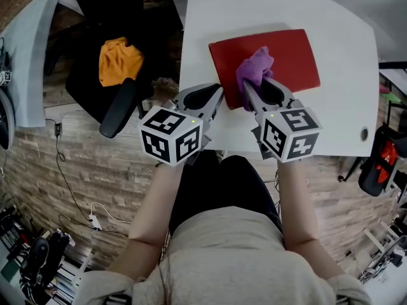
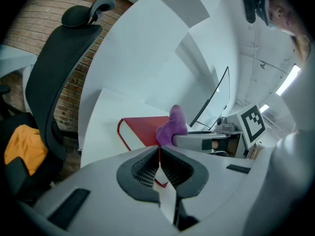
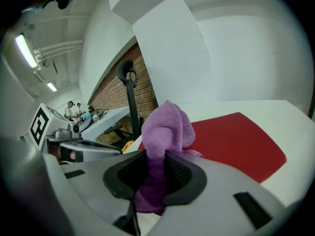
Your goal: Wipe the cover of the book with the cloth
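In the head view, a red book [image 1: 283,56] is seen lying flat on a white table [image 1: 254,5], close to its near edge. A purple cloth [image 1: 254,68] is bunched on the book's near left part. The right gripper [image 1: 249,93] is held over that end, and the left gripper [image 1: 218,98] is set at the book's near left corner. A black chair [image 1: 95,88] with an orange fabric [image 1: 119,61] on its seat is seen left of the table.

In the left gripper view, the jaws are brought almost together. The corner of the book [image 2: 142,132] appears to be pinched between them, though the contact is partly hidden. The cloth [image 2: 173,124] is seen standing on the cover just beyond.

In the right gripper view, the jaws are closed firmly on the cloth [image 3: 165,127]. It is squeezed between the pads and bulges up past their tips. Its free end is rested on the red cover [image 3: 236,141].
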Demonstrator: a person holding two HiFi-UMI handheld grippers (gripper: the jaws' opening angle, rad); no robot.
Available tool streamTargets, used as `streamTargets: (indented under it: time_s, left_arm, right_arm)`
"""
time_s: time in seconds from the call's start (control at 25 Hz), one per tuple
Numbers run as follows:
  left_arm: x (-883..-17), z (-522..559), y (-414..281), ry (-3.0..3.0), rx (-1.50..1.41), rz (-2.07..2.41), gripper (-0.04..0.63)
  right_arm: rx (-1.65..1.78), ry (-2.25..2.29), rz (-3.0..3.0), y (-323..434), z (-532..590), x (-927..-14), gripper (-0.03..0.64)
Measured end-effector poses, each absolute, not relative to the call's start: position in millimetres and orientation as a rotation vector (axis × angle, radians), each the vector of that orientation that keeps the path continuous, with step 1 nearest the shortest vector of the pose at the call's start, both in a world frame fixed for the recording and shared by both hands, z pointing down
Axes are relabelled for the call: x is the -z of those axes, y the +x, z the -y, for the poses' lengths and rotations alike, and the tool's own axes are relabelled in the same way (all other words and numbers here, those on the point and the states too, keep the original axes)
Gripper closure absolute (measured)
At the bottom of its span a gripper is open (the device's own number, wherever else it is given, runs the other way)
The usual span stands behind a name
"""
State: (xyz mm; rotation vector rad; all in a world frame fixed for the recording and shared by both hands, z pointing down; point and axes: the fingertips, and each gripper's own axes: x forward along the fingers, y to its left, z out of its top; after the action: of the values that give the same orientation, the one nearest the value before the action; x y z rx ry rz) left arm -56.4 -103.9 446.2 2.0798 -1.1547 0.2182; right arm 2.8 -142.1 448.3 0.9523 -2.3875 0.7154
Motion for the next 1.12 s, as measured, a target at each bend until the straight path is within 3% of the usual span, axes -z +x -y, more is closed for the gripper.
streamTargets:
  time_s: [1.12]
  left_arm:
    - [-441,72,-80,2.047,-0.193,1.227,0.571]
  right_arm:
    - [-0.714,0.819,2.487,-45,92,-444,0.517]
